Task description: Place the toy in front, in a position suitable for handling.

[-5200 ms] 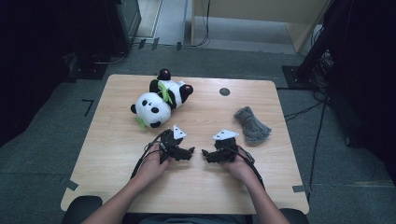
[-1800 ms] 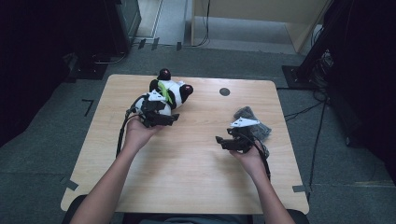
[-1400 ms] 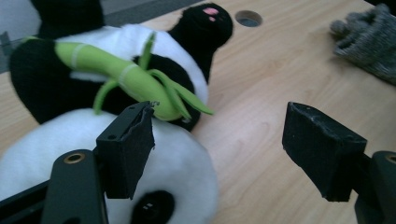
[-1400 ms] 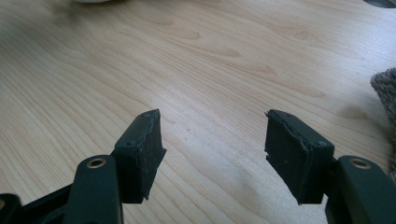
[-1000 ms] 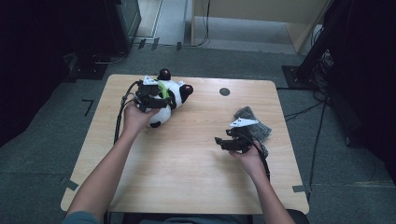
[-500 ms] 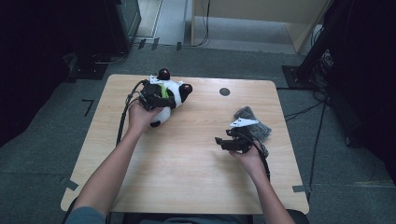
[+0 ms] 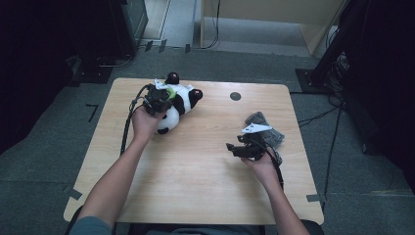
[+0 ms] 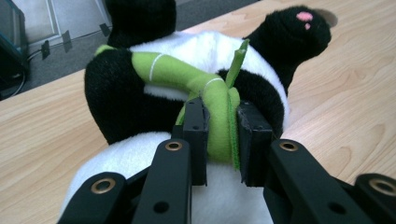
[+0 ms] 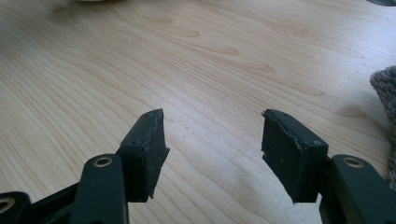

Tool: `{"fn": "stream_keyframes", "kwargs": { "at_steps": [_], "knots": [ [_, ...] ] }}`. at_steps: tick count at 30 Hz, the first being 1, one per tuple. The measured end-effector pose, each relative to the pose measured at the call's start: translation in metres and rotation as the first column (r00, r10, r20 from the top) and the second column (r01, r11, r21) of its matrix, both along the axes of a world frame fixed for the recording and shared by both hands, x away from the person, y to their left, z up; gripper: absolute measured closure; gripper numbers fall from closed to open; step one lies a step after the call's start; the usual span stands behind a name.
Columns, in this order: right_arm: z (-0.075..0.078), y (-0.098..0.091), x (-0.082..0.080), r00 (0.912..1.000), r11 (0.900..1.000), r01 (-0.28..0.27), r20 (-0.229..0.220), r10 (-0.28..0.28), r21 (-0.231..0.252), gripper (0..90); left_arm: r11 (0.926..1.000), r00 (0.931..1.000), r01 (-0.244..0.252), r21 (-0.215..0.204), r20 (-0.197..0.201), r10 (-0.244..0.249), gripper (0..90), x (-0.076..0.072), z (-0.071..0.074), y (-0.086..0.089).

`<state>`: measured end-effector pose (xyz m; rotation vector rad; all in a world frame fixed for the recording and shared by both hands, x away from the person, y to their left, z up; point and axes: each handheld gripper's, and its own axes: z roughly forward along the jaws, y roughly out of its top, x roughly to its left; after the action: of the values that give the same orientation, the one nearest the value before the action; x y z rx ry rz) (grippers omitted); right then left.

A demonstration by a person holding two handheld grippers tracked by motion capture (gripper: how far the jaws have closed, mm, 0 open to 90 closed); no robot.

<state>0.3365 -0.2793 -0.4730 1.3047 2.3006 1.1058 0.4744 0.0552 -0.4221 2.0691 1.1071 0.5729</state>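
A black and white plush panda (image 7: 178,100) lies on its side at the far left of the wooden table (image 7: 195,166), a green plush bamboo stalk (image 8: 187,77) across its body. My left gripper (image 7: 157,98) sits on top of it; its jaws have just been closing and now pinch the green stalk (image 8: 219,126) between the pads. My right gripper (image 7: 234,148) hovers low over the table at the right with its jaws apart and bare wood (image 9: 212,140) between them.
A crumpled grey cloth (image 7: 266,128) lies just behind the right gripper, its edge showing at the right of the right gripper view (image 9: 385,91). A dark round hole (image 7: 235,96) marks the far middle of the table. Black cables trail from both grippers.
The left hand reached from the table's middle out to the panda and settled on top of it. The right hand shifted right toward the grey cloth, then held still.
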Motion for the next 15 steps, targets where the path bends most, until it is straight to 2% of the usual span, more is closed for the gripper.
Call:
{"fn": "stream_keyframes", "kwargs": {
  "at_steps": [3,4,6,7,9,14,15],
  "knots": [
    [0.0,-0.001,0.0,1.0,1.0,0.004,-0.005,-0.004,0.003,40.5,0.9999,1.0,0.0,-0.013,0.009,0.0,77.9,-0.002,0.007,0.001],
    [0.0,-0.001,0.001,1.0,1.0,0.002,-0.001,-0.002,0.0,40.6,0.9994,0.9999,0.01,-0.034,0.012,-0.009,77.9,-0.004,0.013,0.002],
    [0.0,-0.002,0.001,1.0,1.0,0.002,-0.001,-0.002,0.001,40.7,0.999,0.9999,0.015,-0.043,0.009,-0.015,78.0,-0.005,0.015,0.002],
    [0.0,-0.003,0.001,1.0,1.0,0.003,0.0,-0.003,0.002,40.8,0.9977,0.9994,0.031,-0.06,0.015,-0.031,78.0,-0.01,0.019,0.002],
    [0.0,-0.004,0.001,1.0,1.0,0.009,0.002,-0.009,0.003,41.0,0.9976,0.9991,0.039,-0.057,0.02,-0.038,78.0,-0.012,0.021,0.001],
    [0.001,-0.008,0.001,0.9998,0.9998,0.017,0.008,-0.017,0.01,41.6,0.9926,0.995,0.096,-0.075,0.033,-0.094,78.0,-0.03,0.03,-0.008],
    [0.001,-0.009,0.001,0.9998,0.9998,0.018,0.009,-0.018,0.011,41.6,0.9926,0.995,0.096,-0.075,0.033,-0.094,78.0,-0.03,0.03,-0.008]
  ]
}}
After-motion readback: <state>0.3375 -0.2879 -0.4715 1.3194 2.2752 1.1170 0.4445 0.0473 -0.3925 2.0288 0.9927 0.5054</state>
